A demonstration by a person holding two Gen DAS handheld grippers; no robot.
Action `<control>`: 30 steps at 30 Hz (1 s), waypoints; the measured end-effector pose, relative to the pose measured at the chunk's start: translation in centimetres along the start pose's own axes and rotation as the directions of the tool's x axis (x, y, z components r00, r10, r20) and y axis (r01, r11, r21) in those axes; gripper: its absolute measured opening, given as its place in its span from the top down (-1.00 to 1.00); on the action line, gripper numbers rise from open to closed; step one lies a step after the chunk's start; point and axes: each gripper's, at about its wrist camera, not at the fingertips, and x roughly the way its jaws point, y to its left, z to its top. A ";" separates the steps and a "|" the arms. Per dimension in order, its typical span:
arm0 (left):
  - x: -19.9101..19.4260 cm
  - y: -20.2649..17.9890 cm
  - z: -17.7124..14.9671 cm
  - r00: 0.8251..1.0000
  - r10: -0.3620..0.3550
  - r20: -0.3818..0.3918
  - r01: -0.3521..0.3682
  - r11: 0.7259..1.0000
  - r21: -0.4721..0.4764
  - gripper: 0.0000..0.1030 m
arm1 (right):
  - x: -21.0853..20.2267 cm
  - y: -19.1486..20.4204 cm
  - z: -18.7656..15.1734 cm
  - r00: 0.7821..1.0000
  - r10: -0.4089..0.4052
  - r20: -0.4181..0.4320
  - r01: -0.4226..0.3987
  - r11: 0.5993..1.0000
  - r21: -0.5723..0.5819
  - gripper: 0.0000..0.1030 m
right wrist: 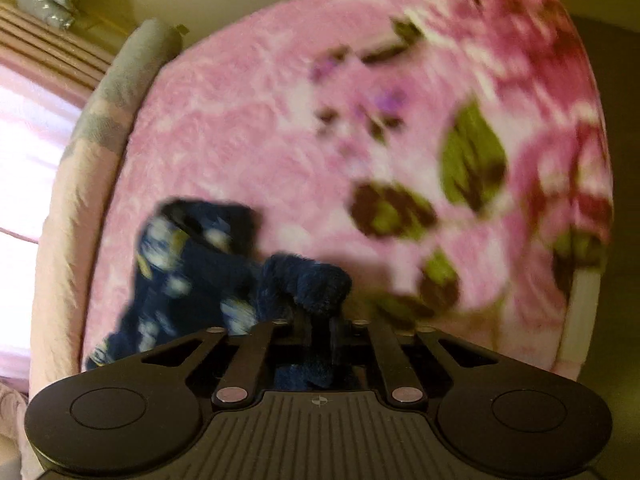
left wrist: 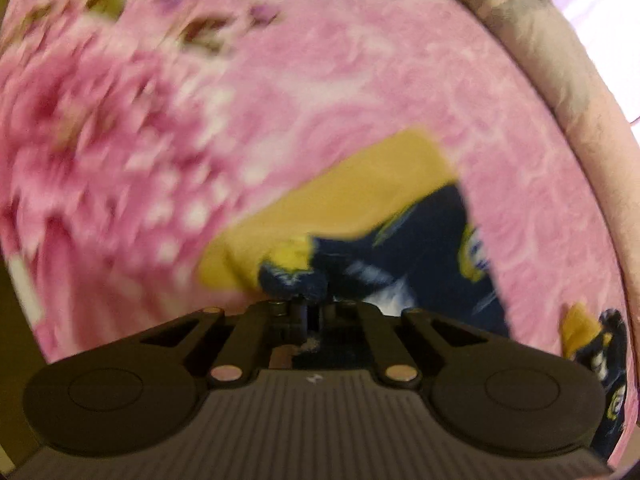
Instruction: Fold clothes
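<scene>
Navy-blue fleece garment [left wrist: 424, 248] with a yellow and white print and a mustard-yellow inner side hangs just above a pink floral plush blanket [left wrist: 320, 80] spread over a bed, gripped at two spots. The left gripper [left wrist: 308, 300] has its fingers clamped together on a bunched edge where yellow and navy meet; the right gripper [right wrist: 316, 312] has its fingers pinched shut on a thick navy fold [right wrist: 308, 276], the rest of the cloth trailing down to the left. Both views are blurred, so the exact outline is uncertain. In the left view a broad yellow panel [left wrist: 344, 196] lies turned over the navy side, which suggests one fold is being carried across. As I judge it, the piece is mid-fold: no neat, flat packet shows, so laying it down and smoothing remain.
</scene>
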 end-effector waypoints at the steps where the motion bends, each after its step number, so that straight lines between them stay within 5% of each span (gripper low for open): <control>1: -0.6 -1.0 1.6 0.999 -0.023 0.025 0.023 1.000 0.000 0.96 | -0.4 1.5 0.7 1.000 0.010 0.012 -0.010 1.000 -0.015 0.94; 6: -3.4 -6.0 9.3 0.980 -0.135 0.147 0.135 0.991 0.010 0.96 | -0.5 16.0 5.5 0.982 0.190 0.019 -0.184 0.968 -0.170 0.95; 9: -5.1 -9.0 14.0 0.955 -0.201 0.218 0.201 0.979 0.023 0.96 | -2.0 28.3 6.7 0.929 0.369 0.025 -0.345 0.890 -0.299 0.95; 11: -6.2 -11.1 17.1 0.933 -0.244 0.265 0.243 0.969 0.034 0.96 | -3.4 35.9 7.3 0.876 0.483 0.020 -0.441 0.816 -0.374 0.96; 13: -11.0 -12.7 20.7 0.886 -0.295 0.358 0.297 0.954 0.051 0.96 | -6.7 41.3 7.8 0.804 0.594 0.032 -0.530 0.740 -0.414 0.96; 17: -20.4 -14.5 25.7 0.774 -0.380 0.506 0.383 0.918 0.104 0.95 | -13.6 50.2 9.0 0.631 0.774 0.050 -0.665 0.574 -0.478 0.96; 19: -22.6 -14.1 25.7 0.751 -0.402 0.525 0.398 0.909 0.127 0.95 | -17.3 52.7 9.9 0.551 0.832 0.066 -0.705 0.506 -0.497 0.96; 22: -25.9 -13.5 25.6 0.714 -0.433 0.550 0.418 0.894 0.160 0.94 | -20.5 52.2 11.2 0.496 0.864 0.085 -0.721 0.464 -0.514 0.96; 25: -23.0 -11.4 20.6 0.776 -0.425 0.465 0.402 0.903 0.155 0.94 | -19.6 48.1 12.2 0.533 0.843 0.080 -0.724 0.502 -0.473 0.96; 27: -21.0 -10.0 17.3 0.814 -0.417 0.404 0.390 0.908 0.152 0.94 | -17.4 43.0 12.6 0.619 0.783 0.067 -0.688 0.581 -0.436 0.96; 30: -15.8 -7.1 10.6 0.880 -0.369 0.298 0.340 0.929 0.147 0.94 | -12.7 33.5 12.6 0.776 0.629 0.048 -0.569 0.730 -0.379 0.96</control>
